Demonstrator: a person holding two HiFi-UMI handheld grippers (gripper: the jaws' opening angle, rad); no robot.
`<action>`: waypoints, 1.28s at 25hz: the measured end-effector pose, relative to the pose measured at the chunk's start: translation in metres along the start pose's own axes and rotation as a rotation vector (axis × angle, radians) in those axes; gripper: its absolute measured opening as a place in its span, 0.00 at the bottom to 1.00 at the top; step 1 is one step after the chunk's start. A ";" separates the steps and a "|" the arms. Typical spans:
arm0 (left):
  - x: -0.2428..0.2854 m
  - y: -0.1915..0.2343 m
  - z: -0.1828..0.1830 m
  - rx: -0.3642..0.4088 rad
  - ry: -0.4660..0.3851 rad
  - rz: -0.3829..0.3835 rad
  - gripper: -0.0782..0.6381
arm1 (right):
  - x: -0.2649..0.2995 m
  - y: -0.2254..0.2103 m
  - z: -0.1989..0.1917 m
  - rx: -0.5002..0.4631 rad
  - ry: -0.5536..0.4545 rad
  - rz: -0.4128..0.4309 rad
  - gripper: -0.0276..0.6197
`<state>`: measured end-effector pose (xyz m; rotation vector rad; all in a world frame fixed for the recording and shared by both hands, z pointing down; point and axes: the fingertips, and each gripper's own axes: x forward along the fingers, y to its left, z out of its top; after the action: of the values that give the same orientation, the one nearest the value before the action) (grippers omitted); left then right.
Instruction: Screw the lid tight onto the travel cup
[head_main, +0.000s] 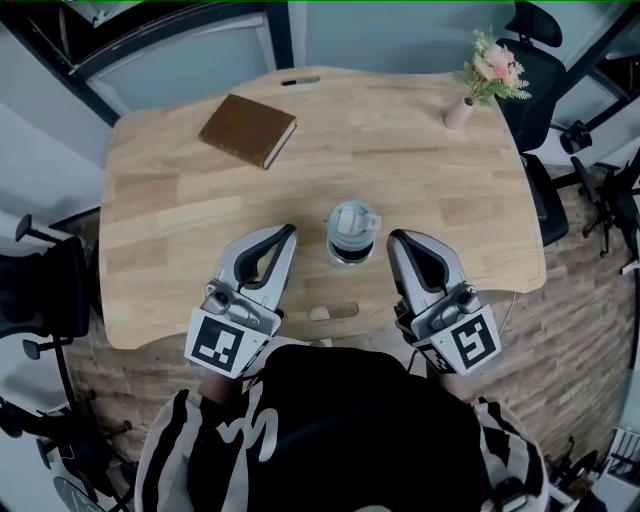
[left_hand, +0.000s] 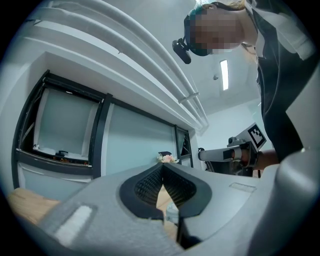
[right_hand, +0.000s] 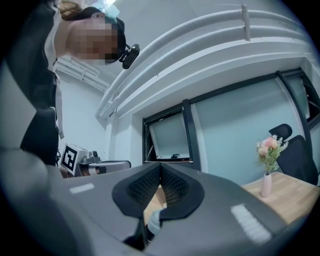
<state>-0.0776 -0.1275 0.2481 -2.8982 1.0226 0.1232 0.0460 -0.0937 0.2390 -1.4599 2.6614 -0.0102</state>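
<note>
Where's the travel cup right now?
In the head view, the travel cup stands near the front edge of the table, between the left gripper and the right gripper.

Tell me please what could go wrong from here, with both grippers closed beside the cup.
1. The left gripper and right gripper are both shut and empty, tips close beside the cup. Moving in like this would likely push it over, not grip it.
2. The cup stands near the front edge of the table, so a knock might send it off.
3. Whether the lid sits straight is not clear; twisting it crooked may jam the thread.
</note>
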 end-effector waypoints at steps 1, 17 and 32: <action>0.002 0.003 -0.002 -0.002 0.001 -0.003 0.11 | 0.003 -0.001 -0.001 0.002 -0.003 -0.004 0.04; 0.014 0.022 -0.025 -0.048 0.020 -0.011 0.11 | 0.018 -0.015 -0.008 0.034 -0.007 0.041 0.04; 0.019 0.014 -0.033 -0.093 0.044 0.090 0.33 | 0.020 -0.039 -0.015 0.098 0.047 0.259 0.31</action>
<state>-0.0698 -0.1537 0.2790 -2.9498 1.1861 0.1145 0.0666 -0.1324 0.2544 -1.0922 2.8220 -0.1533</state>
